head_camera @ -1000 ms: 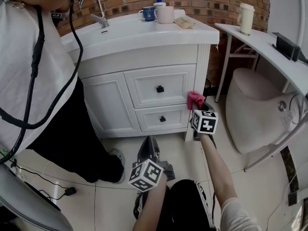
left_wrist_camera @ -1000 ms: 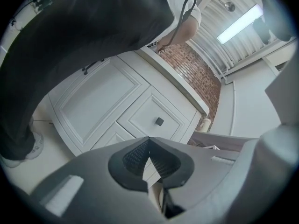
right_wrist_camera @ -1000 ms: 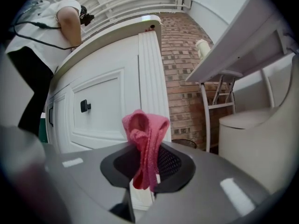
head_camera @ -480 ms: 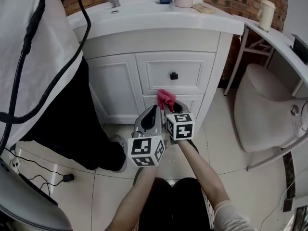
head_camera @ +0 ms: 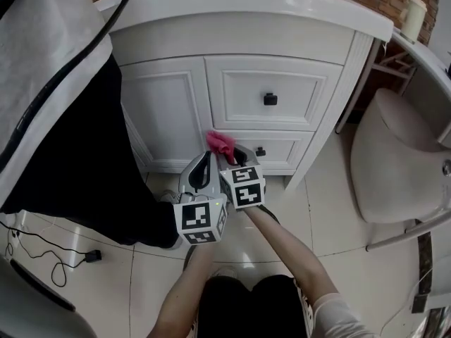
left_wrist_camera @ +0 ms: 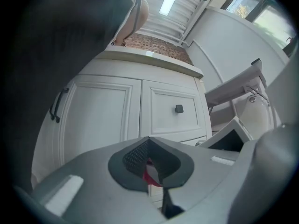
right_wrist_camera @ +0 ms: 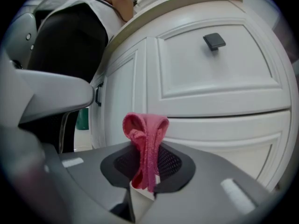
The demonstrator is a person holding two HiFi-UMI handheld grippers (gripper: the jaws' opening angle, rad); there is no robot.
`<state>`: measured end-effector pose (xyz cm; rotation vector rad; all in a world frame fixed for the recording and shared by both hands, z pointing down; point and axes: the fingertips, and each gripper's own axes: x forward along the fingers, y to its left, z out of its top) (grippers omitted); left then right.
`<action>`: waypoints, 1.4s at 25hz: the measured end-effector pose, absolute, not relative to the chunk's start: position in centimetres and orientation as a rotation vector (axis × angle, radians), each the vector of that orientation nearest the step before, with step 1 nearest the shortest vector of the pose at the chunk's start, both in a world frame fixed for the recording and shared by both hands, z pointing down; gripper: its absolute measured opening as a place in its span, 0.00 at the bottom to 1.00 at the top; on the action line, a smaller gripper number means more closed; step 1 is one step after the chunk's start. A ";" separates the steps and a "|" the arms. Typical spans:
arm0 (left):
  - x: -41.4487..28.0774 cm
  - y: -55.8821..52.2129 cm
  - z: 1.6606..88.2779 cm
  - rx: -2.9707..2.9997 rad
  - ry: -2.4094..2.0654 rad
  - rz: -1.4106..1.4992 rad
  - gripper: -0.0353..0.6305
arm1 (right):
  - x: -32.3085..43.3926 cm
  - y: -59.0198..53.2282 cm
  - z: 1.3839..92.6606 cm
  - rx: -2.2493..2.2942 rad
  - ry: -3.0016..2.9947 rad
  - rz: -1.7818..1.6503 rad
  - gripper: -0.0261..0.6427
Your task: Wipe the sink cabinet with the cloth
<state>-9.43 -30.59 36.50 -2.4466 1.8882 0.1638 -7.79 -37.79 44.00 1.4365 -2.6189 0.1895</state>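
The white sink cabinet (head_camera: 165, 111) fills the top of the head view, with two drawers with black knobs beside a door. A pink cloth (head_camera: 220, 144) is bunched at the left end of the lower drawer (head_camera: 282, 153); whether it touches the front I cannot tell. My right gripper (head_camera: 230, 156) is shut on it. In the right gripper view the cloth (right_wrist_camera: 145, 134) sticks up out of the right gripper (right_wrist_camera: 145, 167), close before the cabinet (right_wrist_camera: 210, 78). My left gripper (head_camera: 204, 166) is just left of the right one, shut, and points at the cabinet (left_wrist_camera: 103, 111).
A person in a white top and black trousers (head_camera: 70, 139) stands close against the cabinet's left side. A white chair (head_camera: 394, 160) stands to the right on the tiled floor. A black cable (head_camera: 42, 255) lies on the floor at the lower left.
My right gripper has carried the cloth left, from the cabinet's right corner post to the lower drawer's left end. The left gripper has come up beside it, and the view has moved nearer.
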 end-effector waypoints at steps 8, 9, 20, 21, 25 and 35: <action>-6.3 -30.2 37.1 -2.457 1.721 0.034 0.07 | -1.0 -38.7 44.1 1.610 -2.543 0.184 0.14; -6.1 -30.2 37.3 -2.460 1.721 0.029 0.07 | 0.2 -38.8 44.0 1.641 -2.529 0.190 0.14; -5.2 -30.6 39.8 -2.481 1.736 0.004 0.07 | 15.7 -38.5 44.5 1.977 -2.333 0.206 0.14; -5.2 -30.8 40.1 -2.487 1.744 0.003 0.07 | 16.9 -38.5 44.7 1.989 -2.318 0.200 0.14; -4.7 -31.3 40.5 -2.508 1.762 0.022 0.07 | 19.0 -38.3 44.9 2.025 -2.278 0.173 0.14; -7.0 -32.9 40.6 -2.411 1.765 0.092 0.07 | 8.7 -35.3 45.3 1.801 -2.592 0.234 0.14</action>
